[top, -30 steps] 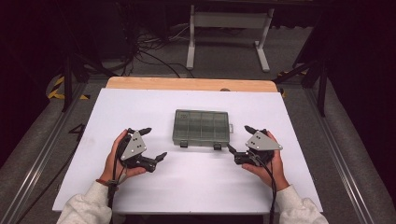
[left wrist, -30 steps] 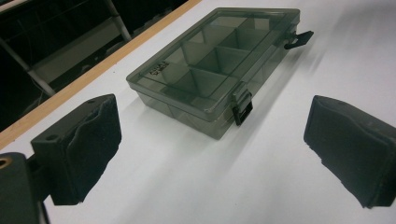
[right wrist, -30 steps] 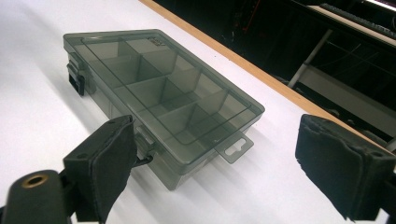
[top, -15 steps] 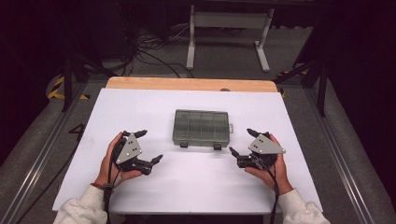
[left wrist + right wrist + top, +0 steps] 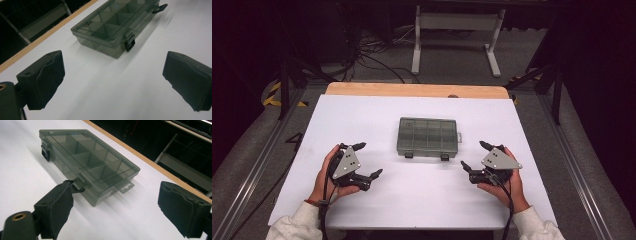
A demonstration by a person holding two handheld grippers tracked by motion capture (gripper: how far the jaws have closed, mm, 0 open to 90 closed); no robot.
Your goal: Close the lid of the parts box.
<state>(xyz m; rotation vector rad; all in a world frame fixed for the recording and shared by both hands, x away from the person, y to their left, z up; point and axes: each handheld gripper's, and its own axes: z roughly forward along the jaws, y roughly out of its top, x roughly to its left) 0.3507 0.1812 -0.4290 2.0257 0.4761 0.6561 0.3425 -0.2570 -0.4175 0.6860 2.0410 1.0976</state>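
A smoky grey plastic compartment box [image 5: 428, 136] lies shut in the middle of the white table, its two black latches facing the near edge. It also appears in the left gripper view [image 5: 117, 23] and the right gripper view [image 5: 87, 161]. My left gripper [image 5: 368, 161] rests low on the table to the box's left, open, nothing between its pads [image 5: 47, 80]. My right gripper [image 5: 474, 156] rests to the box's right, also open and empty, its pads [image 5: 58, 207] aimed at the box's right end and near latch.
The white table top [image 5: 362, 115] ends in a wooden strip [image 5: 412, 90] at the far side. Beyond it stand a metal frame [image 5: 457, 30] and floor cables. Dark floor rails run along both sides of the table.
Both hands have drawn back a little toward the near edge and lowered onto the table. The box has not moved.
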